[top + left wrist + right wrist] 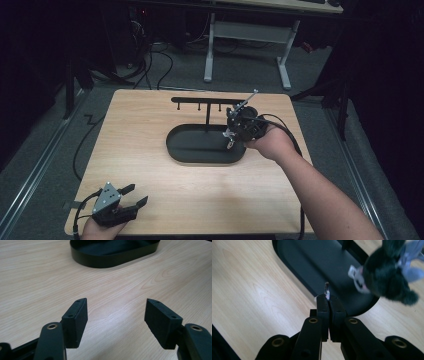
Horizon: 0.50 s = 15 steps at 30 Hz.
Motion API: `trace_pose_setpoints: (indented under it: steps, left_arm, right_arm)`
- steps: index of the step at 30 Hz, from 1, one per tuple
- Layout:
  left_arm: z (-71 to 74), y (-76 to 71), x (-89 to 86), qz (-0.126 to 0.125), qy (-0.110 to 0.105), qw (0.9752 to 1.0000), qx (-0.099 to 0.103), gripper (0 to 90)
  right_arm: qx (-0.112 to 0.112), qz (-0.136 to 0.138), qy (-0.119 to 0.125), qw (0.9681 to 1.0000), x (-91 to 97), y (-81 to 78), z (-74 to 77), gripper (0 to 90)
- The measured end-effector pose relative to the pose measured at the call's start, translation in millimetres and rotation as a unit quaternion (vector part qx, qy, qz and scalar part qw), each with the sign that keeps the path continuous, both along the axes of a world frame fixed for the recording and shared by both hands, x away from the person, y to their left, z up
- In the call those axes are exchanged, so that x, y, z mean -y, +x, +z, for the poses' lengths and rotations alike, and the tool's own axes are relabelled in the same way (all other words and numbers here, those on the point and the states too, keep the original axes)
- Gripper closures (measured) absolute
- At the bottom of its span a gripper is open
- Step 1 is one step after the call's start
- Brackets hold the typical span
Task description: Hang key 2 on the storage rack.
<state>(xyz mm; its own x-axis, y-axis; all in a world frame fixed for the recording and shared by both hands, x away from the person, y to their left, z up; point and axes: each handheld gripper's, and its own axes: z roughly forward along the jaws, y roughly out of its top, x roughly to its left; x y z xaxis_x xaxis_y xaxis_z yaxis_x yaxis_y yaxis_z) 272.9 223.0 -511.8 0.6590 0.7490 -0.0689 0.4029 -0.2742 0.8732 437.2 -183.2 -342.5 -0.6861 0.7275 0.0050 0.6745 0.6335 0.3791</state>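
Right claw [327,298]: jaws pressed together on a small metal key ring [327,291], which stands up edge-on just past the pad tips. I hold this claw above the near-right end of the black oval tray [312,270].

Item 1, plush keychain toy [387,277]: dark and fuzzy, with pale blue and white parts, blurred. It hangs up and to the right of the right claw's tips, over the tray's rim. I take it to be joined to the ring, though the link itself is not visible. I judge it light and soft, and likely to swing, so it will sway with any quick move. The ring is stiff, thin and slippery; it is the proper place to hold, gripped flat across the pads.

Item 2, hook rack [205,101]: a black bar on a post rising from the tray, beyond the right claw, its small pegs pointing down.

Left claw [116,320]: jaws wide apart, nothing between them, low over the bare bench [37,277]; the tray lies well ahead of it.
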Motion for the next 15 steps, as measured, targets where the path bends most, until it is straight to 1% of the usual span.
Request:
trace_pose_setpoints:
  steps: [1,5,6,7,10,11,13,15]
  left_arm:
    - [0.0,-2.1,-3.8,0.005,0.0,1.0,-0.001,35.8]
    - [-0.6,-4.6,-7.6,0.01,0.001,0.9999,-0.003,35.7]
    - [-1.0,-5.1,-8.4,0.012,0.001,0.9999,-0.004,35.7]
    - [-1.6,-6.0,-10.1,0.013,0.003,0.9999,-0.006,35.6]
    - [-2.3,-6.5,-10.7,0.013,0.005,0.9999,-0.008,35.2]
    - [-2.9,-6.8,-10.9,0.014,0.006,0.9999,-0.008,35.1]
    - [-3.0,-7.2,-11.8,0.015,0.006,0.9998,-0.009,35.1]
    - [-2.5,-7.6,-12.4,0.016,0.004,0.9998,-0.007,35.1]
  right_arm:
    - [0.001,0.003,-0.001,1.0,-2.7,6.6,0.8,89.1]
    - [-0.004,-0.002,-0.001,1.0,-6.4,13.7,2.2,89.1]
    - [0.001,0.004,-0.003,1.0,-7.3,16.7,2.6,89.1]
    - [0.002,0.004,0.002,1.0,-9.7,21.8,4.2,89.1]
    - [0.002,0.006,0.003,1.0,-12.9,26.0,5.9,89.1]
    - [-0.001,0.001,0.003,1.0,-14.8,27.5,7.1,89.1]
    - [0.003,0.006,0.003,1.0,-17.2,32.1,9.4,89.1]
    - [0.003,0.001,0.005,1.0,-19.5,36.1,11.9,89.1]
